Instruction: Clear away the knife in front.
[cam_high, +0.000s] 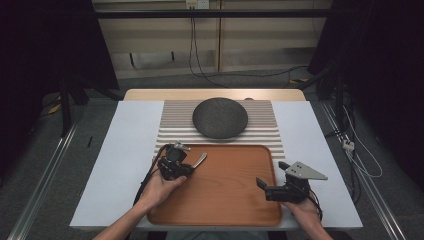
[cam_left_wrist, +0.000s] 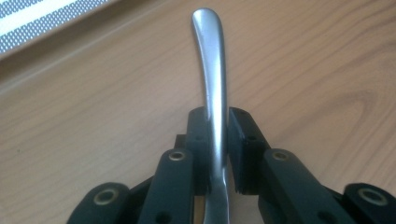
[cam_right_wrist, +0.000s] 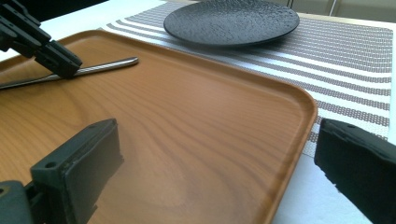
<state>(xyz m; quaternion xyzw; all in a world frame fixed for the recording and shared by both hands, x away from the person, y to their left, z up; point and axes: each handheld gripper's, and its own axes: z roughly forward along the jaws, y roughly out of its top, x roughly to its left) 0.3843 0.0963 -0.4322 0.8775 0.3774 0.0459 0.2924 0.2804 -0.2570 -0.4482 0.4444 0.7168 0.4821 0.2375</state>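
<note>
A dim work bay with a pale worktop in the middle

The worktop (cam_high: 120, 165) is white on top, with a light wood edge along its far side, and stands on a grey floor (cam_high: 150, 80). Behind it runs a low beige wall (cam_high: 160, 42) of panels, with a white socket (cam_high: 196, 4) at its top and black cables (cam_high: 200, 70) hanging down and trailing over the floor. Dark curtains (cam_high: 45, 45) close both sides. Metal rails (cam_high: 42, 175) run along the floor left and right. Light falls on the middle; the edges stay in shadow.
</note>
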